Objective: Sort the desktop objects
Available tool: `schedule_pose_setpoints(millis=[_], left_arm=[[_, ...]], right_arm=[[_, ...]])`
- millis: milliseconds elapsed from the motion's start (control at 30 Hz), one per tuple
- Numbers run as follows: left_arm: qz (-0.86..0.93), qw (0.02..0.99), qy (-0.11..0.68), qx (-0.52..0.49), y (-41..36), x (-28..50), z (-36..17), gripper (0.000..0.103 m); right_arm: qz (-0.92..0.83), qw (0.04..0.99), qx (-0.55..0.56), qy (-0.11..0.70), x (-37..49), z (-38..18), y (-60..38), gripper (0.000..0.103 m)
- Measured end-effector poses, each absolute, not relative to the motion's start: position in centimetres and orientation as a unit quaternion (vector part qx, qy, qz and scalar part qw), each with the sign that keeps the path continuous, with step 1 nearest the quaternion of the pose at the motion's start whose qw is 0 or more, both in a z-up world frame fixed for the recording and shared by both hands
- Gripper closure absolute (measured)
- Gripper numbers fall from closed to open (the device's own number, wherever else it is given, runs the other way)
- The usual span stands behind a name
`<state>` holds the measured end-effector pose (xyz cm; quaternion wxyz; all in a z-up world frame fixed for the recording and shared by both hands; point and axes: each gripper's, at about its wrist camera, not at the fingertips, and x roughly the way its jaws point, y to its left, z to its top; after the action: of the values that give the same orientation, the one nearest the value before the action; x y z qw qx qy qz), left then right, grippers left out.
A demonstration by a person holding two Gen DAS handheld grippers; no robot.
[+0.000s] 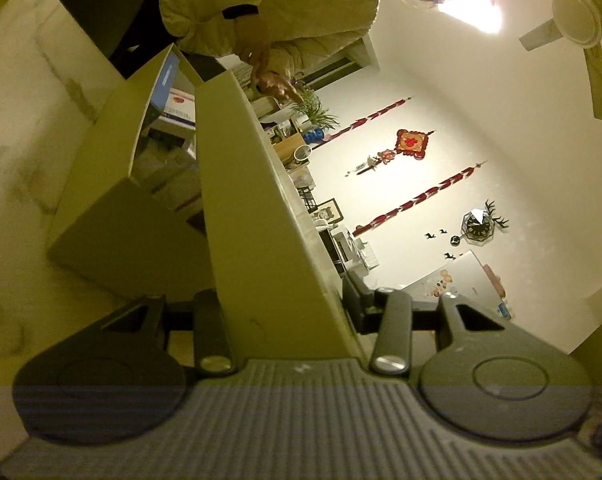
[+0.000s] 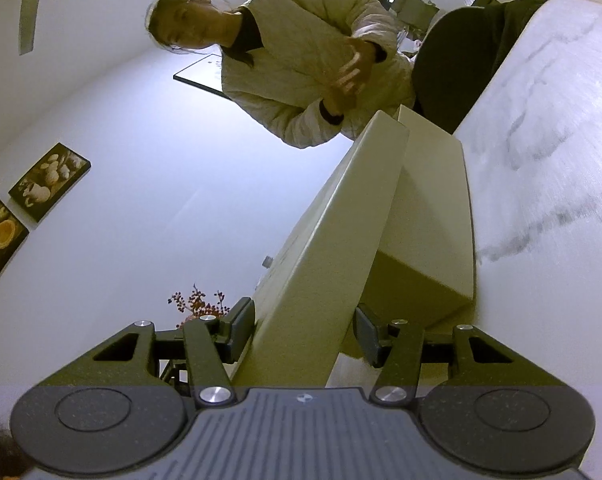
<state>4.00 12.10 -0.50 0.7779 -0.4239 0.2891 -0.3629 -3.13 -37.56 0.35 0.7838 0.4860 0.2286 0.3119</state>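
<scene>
A red knot ornament [image 1: 411,142] hung on the pale wall, flanked by two red banner strips [image 1: 415,200], with a dark antlered clock [image 1: 479,224] just beyond them. A ceiling fan [image 1: 577,20] sat well above the ornament. Two framed food pictures [image 2: 47,180] hung on another wall.

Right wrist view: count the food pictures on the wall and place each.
2. The upper picture hangs on the wall at the left; the lower picture is just below-left of it, cut by the image edge. Others may be out of view.
</scene>
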Motion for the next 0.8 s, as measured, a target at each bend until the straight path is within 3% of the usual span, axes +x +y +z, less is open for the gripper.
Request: schedule_pose_setpoints(millis=[400,800], left_arm=[[-0.353,0.763,0.299,-0.452,12.5,5.6,-0.8,0.062],[-0.377,0.774,0.261,-0.436,13.5,4.7,-2.6,0.061]], right_arm=[[0.310,0.782,0.491,0.228,1.3,0.9,-37.8,0.046],[0.313,0.786,0.476,0.240,2.2,0.5,-37.6,0.046]])
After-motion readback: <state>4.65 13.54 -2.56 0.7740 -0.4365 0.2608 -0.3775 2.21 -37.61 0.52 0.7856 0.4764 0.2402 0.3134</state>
